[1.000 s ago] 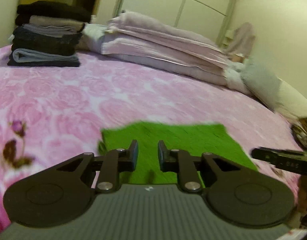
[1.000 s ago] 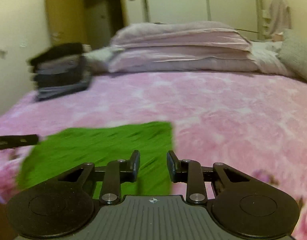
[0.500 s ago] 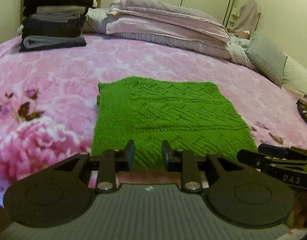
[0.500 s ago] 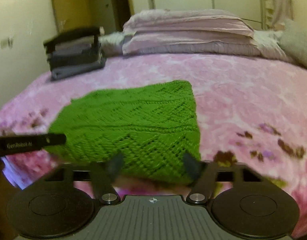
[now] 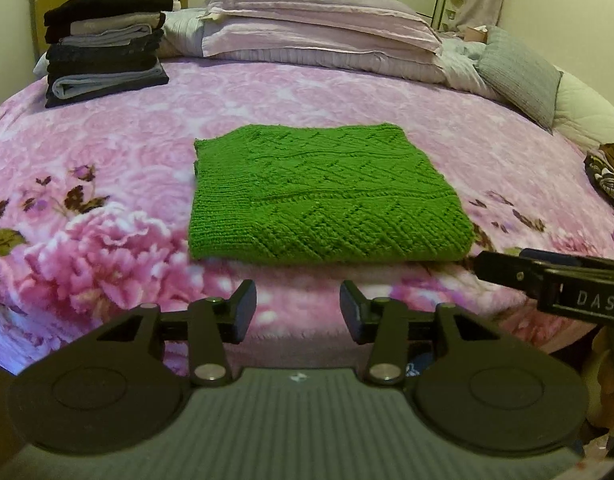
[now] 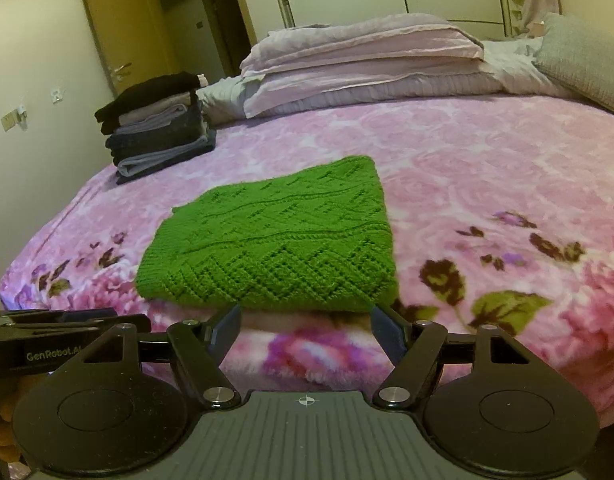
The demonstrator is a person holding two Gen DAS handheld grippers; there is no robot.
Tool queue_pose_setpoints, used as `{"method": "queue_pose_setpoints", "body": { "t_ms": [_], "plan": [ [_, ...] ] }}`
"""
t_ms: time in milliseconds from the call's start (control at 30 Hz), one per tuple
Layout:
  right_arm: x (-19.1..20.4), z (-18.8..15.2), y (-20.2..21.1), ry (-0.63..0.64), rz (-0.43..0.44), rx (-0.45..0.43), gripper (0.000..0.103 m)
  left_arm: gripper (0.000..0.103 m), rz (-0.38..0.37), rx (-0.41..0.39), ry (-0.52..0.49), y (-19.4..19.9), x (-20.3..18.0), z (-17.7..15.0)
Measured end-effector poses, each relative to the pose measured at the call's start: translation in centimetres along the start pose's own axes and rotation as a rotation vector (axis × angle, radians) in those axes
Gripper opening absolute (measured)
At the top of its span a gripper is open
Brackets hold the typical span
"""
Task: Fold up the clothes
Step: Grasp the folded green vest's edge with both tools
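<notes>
A folded green knitted sweater (image 5: pixel 323 196) lies flat at the centre of the frame in the left wrist view, on the pink floral bedspread (image 5: pixel 119 168) of a bed, its near folded edge facing the camera. The left hand-held gripper (image 5: pixel 298 310) sits at the bottom centre of that frame, short of the sweater's near edge; its jaws have just been opening, they stand apart, and only bedspread shows between them. The right hand-held gripper (image 6: pixel 305 326) fills the bottom of the right wrist view, its jaws spread wide and released, with nothing pinched; the sweater's near edge lies just beyond the fingertips (image 6: pixel 227 326), and whether they touch it cannot be told. In that view the sweater appears left of centre, turned at an angle. A stack of folded dark and grey clothes (image 5: pixel 105 64) stands in the upper left of the left wrist view, well apart from the sweater. Lilac pillows (image 5: pixel 319 28) are piled across the top centre, and a grey cushion (image 5: pixel 519 70) leans in the upper right. A dark patterned cloth (image 5: pixel 609 176) lies at the right edge of the frame.
</notes>
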State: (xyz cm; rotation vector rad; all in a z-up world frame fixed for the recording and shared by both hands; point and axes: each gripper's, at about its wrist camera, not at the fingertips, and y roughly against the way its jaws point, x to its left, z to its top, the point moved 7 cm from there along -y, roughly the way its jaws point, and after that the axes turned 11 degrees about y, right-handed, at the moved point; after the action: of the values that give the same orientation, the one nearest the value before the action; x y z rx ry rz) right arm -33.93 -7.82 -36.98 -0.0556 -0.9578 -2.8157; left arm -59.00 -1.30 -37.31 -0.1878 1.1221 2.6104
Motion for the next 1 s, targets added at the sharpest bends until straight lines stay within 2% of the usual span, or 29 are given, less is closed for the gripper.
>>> {"method": "queue_pose_setpoints", "body": {
  "t_ms": [533, 667, 733, 867, 1000],
  "plan": [
    [0.0, -0.6, 1.0, -0.011, -0.009, 0.003, 0.069, 0.045, -0.008, 0.001, -0.023, 0.3, -0.6, -0.3],
    [-0.2, -0.7, 0.3, -0.015, -0.001, 0.015, 0.069, 0.048, -0.042, -0.006, -0.009, -0.4, -0.2, 0.2],
    [-0.8, -1.0, -0.5, -0.03, 0.007, 0.02, 0.069, 0.049, -0.071, -0.01, 0.031, -0.8, 0.7, 0.6],
    [-2.6, -2.2, -2.5, -0.091, 0.034, 0.042, 0.069, 0.051, -0.117, -0.001, 0.179, -2.4, 4.7, 2.2],
    [-5.0, -1.5, -3.7, -0.174, 0.057, 0.024, 0.069, 0.063, -0.195, 0.018, 0.361, -4.3, 8.8, 4.6]
  ]
}}
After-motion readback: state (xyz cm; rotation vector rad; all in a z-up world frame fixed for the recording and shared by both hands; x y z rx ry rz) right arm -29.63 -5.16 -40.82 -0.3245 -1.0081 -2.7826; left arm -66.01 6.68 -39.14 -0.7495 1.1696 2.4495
